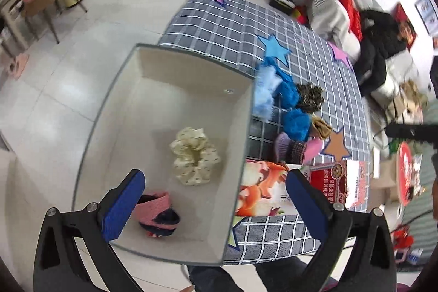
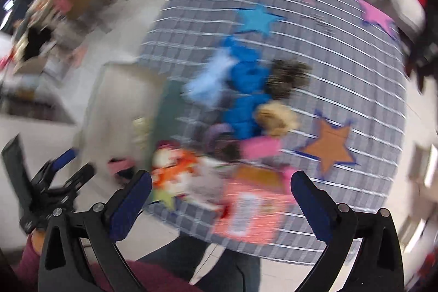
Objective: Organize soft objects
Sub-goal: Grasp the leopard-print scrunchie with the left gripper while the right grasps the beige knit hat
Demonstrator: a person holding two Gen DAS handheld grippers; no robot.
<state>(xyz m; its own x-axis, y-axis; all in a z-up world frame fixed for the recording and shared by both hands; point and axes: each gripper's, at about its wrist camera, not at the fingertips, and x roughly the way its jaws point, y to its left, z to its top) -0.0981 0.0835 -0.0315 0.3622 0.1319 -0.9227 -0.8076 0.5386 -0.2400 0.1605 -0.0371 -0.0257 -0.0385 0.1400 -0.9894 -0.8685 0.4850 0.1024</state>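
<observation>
Scrunchies [image 1: 290, 106] mostly lie heaped on the checked cloth [image 1: 232, 26] beside the box [image 1: 175, 89], which holds two, so with the left gripper [image 1: 216, 199] and right gripper [image 2: 221, 196] both spread empty, the next move is probably grasping another.

Much of the right wrist view is smeared, and parts of the left wrist view are covered.

The pile of scrunchies [image 2: 246, 97] on the checked cloth [image 2: 342, 67] is blurred into colour patches, so single pieces cannot be told apart, and the print on the red packet [image 2: 251, 210] is unreadable. In the left wrist view the box [image 1: 153, 64] wall covers part of the picture book [image 1: 262, 190], a blue finger pad [image 1: 123, 207] overlaps the pink scrunchie [image 1: 154, 205], and the person on the sofa [image 1: 383, 45] is blurred.
</observation>
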